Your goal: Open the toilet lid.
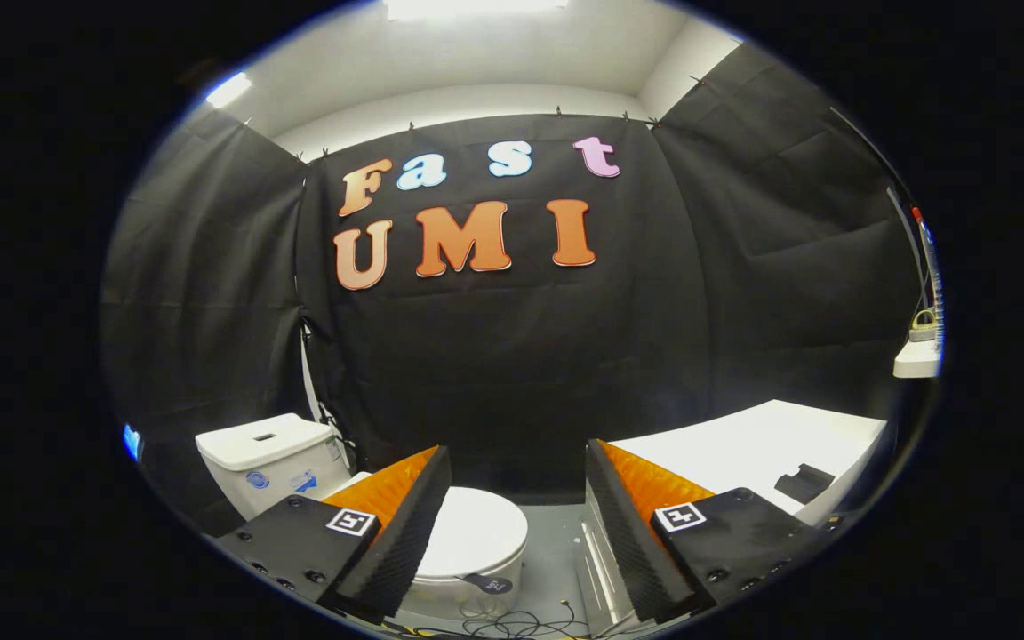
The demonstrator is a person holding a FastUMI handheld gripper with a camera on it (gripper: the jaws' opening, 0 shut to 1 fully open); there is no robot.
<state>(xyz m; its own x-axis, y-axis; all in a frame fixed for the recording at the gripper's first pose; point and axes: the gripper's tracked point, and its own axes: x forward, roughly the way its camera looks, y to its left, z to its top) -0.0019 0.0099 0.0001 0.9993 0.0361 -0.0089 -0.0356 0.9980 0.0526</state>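
The gripper [516, 524] stands open, its two orange-and-black fingers [405, 524] spread wide apart with nothing held between them. One white toilet [468, 551] sits just ahead of and below the fingers, partly hidden behind the left one. Its lid [476, 533] lies flat and closed over the bowl, showing in the gap between the fingers, nearer the left. The single white tank [268, 458] rises beyond the left finger, with a white hose [306, 373] hanging against the black cloth wall [512, 356] behind it. A small dark tag [490, 584] sits at the toilet's front edge, and loose thin cables [512, 622] lie on the grey floor [556, 551] below it. Beyond the right finger stands one white desk [743, 444] carrying one small black object [804, 483]. Farther off to the right, a small white shelf [916, 360] holds something too small to make out.
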